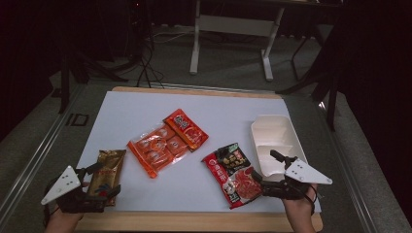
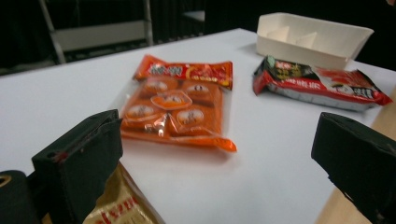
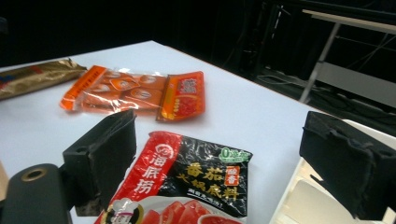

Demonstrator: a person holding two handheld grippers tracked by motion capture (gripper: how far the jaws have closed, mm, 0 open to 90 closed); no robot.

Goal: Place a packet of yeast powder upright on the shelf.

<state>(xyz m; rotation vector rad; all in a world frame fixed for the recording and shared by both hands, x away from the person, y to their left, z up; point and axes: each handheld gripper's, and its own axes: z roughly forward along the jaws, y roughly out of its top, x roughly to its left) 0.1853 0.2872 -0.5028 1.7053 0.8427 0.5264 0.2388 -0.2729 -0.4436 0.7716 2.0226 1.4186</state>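
On the bench, near its right edge beside the white tray (image 1: 274,127), the red-and-black sauce packet (image 1: 233,174) lies under the wide-open, empty right gripper (image 1: 265,177), which I judge is about to lower and close (the left gripper (image 1: 104,182), equally open and empty, hangs over the gold packet (image 1: 108,171) at the front-left corner).

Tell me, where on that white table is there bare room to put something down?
The far strip of the white table behind the orange packet is bare, as is the near middle between the gold packet and the red-and-black packet. It is crowded at the right, where that packet lies beside the white tray.
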